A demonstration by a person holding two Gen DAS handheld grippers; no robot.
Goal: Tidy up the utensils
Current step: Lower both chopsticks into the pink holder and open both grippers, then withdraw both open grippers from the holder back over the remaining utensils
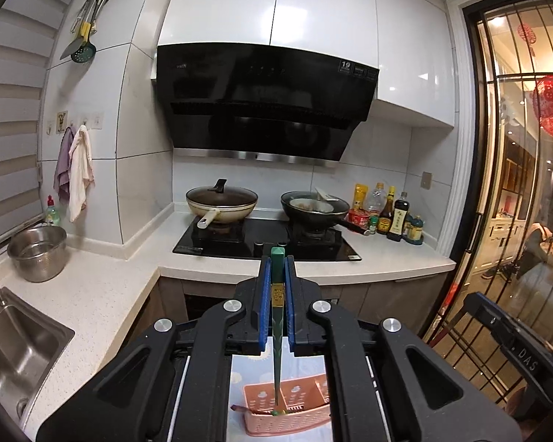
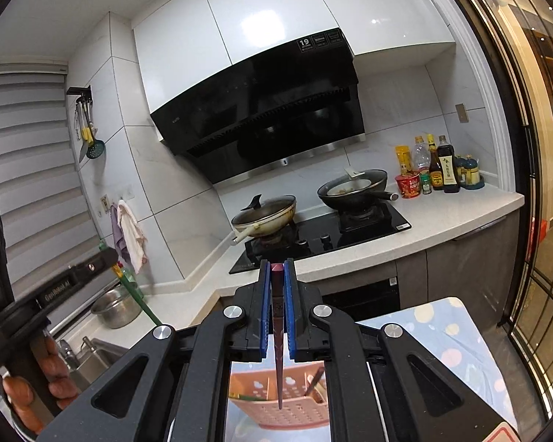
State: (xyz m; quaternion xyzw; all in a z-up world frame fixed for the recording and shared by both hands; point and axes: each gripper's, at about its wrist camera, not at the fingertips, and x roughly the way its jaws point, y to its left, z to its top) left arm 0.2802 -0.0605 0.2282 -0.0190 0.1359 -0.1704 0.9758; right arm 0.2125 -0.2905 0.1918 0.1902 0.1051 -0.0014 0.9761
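My left gripper (image 1: pixel 277 260) is shut on a green chopstick (image 1: pixel 276 368), which stands upright between the blue pads (image 1: pixel 264 294). Its thin end hangs just above a pink slotted utensil basket (image 1: pixel 302 420) that holds a few utensils. My right gripper (image 2: pixel 277 266) is shut on a dark red chopstick (image 2: pixel 279 375), whose tip hangs over the same basket (image 2: pixel 298 412). The basket stands on a patterned tablecloth (image 2: pixel 442 331). In the right wrist view the left gripper's body (image 2: pixel 55 294) shows at the left with the green chopstick (image 2: pixel 143 305).
Ahead is an L-shaped counter with a black hob (image 1: pixel 265 239), a lidded cream pan (image 1: pixel 221 202) and a black wok (image 1: pixel 313 208). Sauce bottles (image 1: pixel 390 213) stand to the right of the hob. A steel pot (image 1: pixel 38 252) and a sink (image 1: pixel 14 350) are at the left, a glass door (image 1: pixel 516 184) at the right.
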